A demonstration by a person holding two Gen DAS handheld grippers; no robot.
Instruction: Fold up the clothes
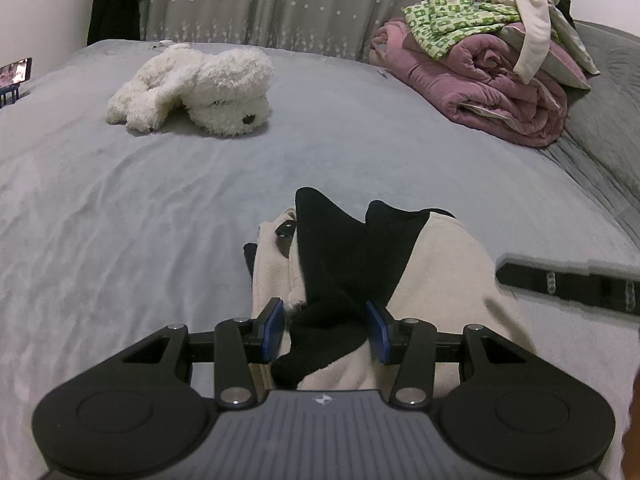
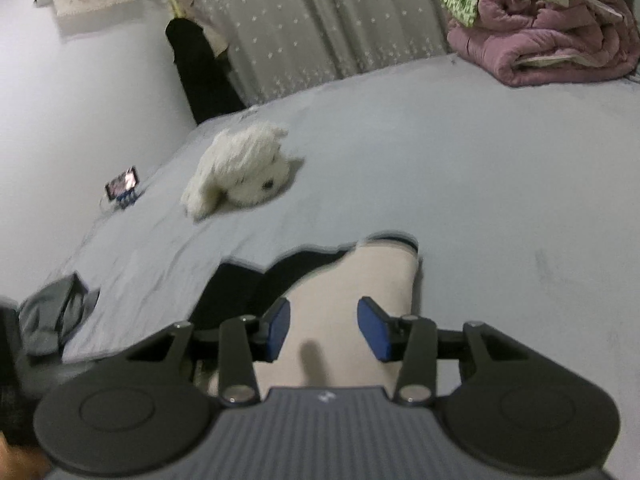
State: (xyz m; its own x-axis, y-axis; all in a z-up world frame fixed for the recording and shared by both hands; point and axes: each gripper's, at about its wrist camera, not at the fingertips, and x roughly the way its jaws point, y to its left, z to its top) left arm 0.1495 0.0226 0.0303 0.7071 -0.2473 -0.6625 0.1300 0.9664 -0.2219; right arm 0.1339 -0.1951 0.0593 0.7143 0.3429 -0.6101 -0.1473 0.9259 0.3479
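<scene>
A cream and black garment (image 1: pixel 440 264) lies bunched on the grey bed (image 1: pixel 120 200), close in front of both grippers. In the left wrist view my left gripper (image 1: pixel 326 330) is shut on a gathered fold of its black part (image 1: pixel 332 248), which rises in peaks beyond the blue pads. In the right wrist view my right gripper (image 2: pixel 326 328) hovers over the cream part (image 2: pixel 360 280) with its pads apart and no cloth pressed between them. A blurred black bar (image 1: pixel 568 284) at the right edge of the left wrist view is part of the right gripper.
A white plush dog (image 1: pixel 200 88) lies at the bed's far left. A rolled pink quilt topped with loose clothes (image 1: pixel 492 80) sits at the far right by the curtain. A phone on a stand (image 2: pixel 124 188) and a crumpled grey cloth (image 2: pixel 52 316) lie near the left edge.
</scene>
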